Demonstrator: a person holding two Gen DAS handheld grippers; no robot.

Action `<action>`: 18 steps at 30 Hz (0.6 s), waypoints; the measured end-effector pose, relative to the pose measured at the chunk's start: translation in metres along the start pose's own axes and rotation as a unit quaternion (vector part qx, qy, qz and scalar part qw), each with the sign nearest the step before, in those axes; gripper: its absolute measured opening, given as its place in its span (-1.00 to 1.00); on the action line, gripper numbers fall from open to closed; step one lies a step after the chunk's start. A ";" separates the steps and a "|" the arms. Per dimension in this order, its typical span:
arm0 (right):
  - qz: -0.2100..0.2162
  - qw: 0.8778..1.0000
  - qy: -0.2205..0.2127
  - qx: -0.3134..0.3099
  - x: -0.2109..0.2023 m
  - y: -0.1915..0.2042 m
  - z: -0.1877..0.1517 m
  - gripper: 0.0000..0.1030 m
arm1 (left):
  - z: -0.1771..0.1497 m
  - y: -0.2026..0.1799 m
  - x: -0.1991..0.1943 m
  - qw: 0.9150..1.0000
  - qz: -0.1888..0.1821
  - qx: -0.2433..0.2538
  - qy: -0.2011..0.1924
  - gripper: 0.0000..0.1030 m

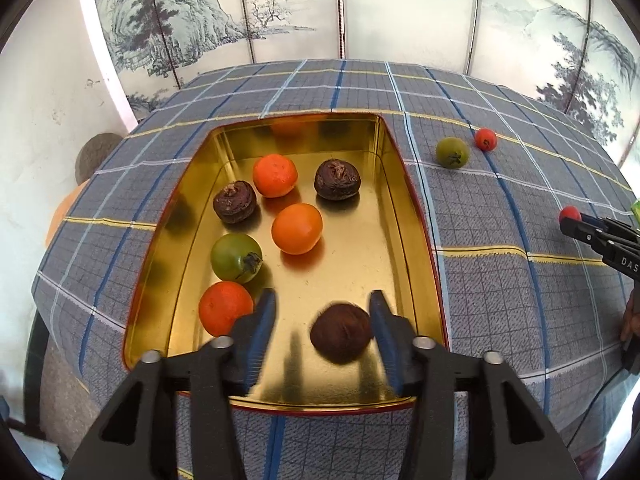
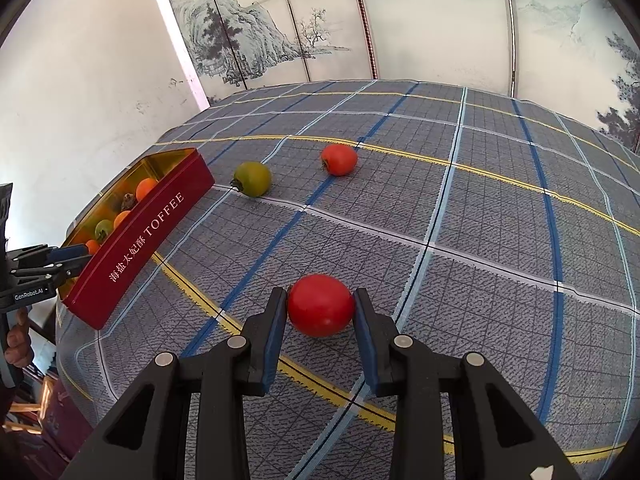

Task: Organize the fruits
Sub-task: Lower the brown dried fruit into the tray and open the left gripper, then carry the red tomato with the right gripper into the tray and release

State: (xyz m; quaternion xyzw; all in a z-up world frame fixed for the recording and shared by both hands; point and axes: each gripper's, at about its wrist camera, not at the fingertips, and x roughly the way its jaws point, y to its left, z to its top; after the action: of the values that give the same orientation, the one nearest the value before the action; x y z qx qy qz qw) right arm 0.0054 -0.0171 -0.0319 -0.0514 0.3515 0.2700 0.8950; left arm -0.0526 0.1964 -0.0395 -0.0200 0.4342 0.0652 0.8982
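A gold-lined red tin [image 1: 400, 184] [image 2: 160, 220] holds several fruits: oranges, a green fruit [image 1: 236, 258] and dark brown fruits. My left gripper [image 1: 322, 310] is open above the tin's near end, with a blurred brown fruit [image 1: 340, 332] just below between its fingers, touching neither. My right gripper [image 2: 320, 306] is shut on a red fruit [image 2: 321, 305] that rests on the cloth; it also shows in the left wrist view [image 1: 569, 213]. A green fruit [image 2: 252, 179] [image 1: 452, 152] and a smaller red fruit [image 2: 339, 159] [image 1: 485, 139] lie on the cloth beyond.
The table carries a grey plaid cloth [image 2: 480, 200]. A painted folding screen [image 1: 360, 8] stands behind it and a white wall [image 2: 80, 80] is on the left. The tin sits near the table's left edge.
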 end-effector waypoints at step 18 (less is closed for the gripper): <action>0.002 1.000 -0.005 -0.008 -0.009 0.017 -0.007 -0.39 | -0.006 -0.008 -0.021 0.998 0.034 0.029 -0.035 0.19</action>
State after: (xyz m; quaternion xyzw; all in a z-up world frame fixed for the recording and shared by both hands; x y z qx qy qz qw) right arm -0.0130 -0.0086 -0.0302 -0.0561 0.3452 0.2750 0.8956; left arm -0.0695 0.1861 -0.0268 0.0234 0.4044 0.0834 0.9105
